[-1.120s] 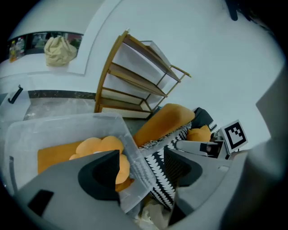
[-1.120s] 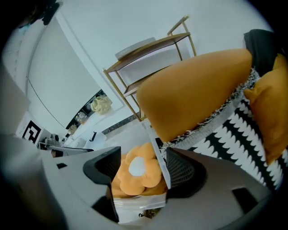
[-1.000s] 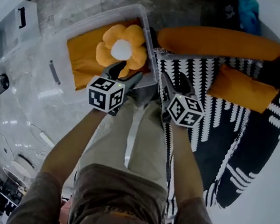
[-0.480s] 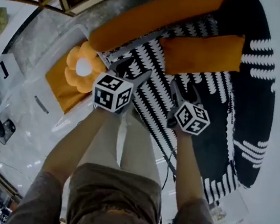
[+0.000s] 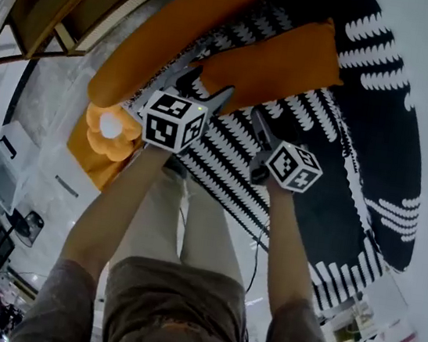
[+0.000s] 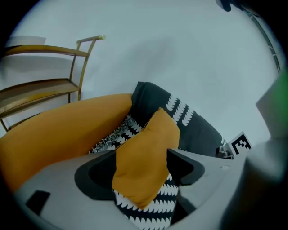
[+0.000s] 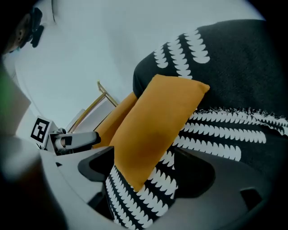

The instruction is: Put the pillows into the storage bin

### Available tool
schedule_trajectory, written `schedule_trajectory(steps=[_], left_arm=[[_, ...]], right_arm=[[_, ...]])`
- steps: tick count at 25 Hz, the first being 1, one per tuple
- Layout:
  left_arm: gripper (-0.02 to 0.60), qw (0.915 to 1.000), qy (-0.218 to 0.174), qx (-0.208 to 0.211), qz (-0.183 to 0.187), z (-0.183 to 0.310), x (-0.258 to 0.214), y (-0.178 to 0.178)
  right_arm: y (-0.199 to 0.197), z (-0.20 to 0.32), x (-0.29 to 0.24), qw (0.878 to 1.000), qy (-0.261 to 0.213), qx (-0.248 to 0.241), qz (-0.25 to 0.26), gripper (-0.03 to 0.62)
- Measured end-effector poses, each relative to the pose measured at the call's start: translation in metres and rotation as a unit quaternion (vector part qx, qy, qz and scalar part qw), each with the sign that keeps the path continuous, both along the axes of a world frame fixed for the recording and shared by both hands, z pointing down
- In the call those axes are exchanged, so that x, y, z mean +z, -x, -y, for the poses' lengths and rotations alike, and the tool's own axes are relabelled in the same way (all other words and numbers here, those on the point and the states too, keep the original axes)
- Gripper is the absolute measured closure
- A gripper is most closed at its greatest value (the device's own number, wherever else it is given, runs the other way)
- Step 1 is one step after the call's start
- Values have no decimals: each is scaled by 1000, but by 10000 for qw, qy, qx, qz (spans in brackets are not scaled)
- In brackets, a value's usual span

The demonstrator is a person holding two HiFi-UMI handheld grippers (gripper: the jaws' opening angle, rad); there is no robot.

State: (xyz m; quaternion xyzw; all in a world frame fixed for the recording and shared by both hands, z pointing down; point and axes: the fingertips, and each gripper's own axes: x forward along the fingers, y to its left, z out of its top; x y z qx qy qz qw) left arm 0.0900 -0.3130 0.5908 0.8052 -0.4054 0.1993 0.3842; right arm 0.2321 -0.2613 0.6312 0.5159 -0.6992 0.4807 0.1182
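At twelve o'clock on the rug (image 5: 344, 145) lies the pillow (image 5: 277, 60); at its eight the left gripper (image 5: 208, 86), at its six the right gripper (image 5: 264, 126), jaws just opened wider, nothing between them.

The flat orange pillow (image 5: 277, 60) lies in the open on the patterned rug (image 5: 338, 128), with bare rug along its near and right sides. The long orange bolster (image 5: 177, 39) crowds its left side, and the wooden shelf (image 5: 71, 4) stands beyond.
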Motion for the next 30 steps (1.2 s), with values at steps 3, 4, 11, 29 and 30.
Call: schedule_trajectory(steps=[3, 4, 11, 29, 30], left_arm=[[223, 9996, -139, 161, 162, 28, 10, -15], [216, 9994, -173, 231, 191, 36, 13, -20], [209, 9986, 192, 478, -82, 54, 56, -36], [387, 9969, 303, 522, -506, 18, 14, -45], [387, 9971, 267, 450, -555, 16, 7, -33]], right_arm=[[-5, 19, 16, 9997, 122, 74, 207, 179], [-6, 24, 21, 9995, 174, 37, 260, 173], [0, 43, 52, 9951, 274, -238, 921, 137], [7, 19, 8, 9901, -221, -573, 1265, 315], [18, 19, 1, 9900, -259, -651, 1226, 315]])
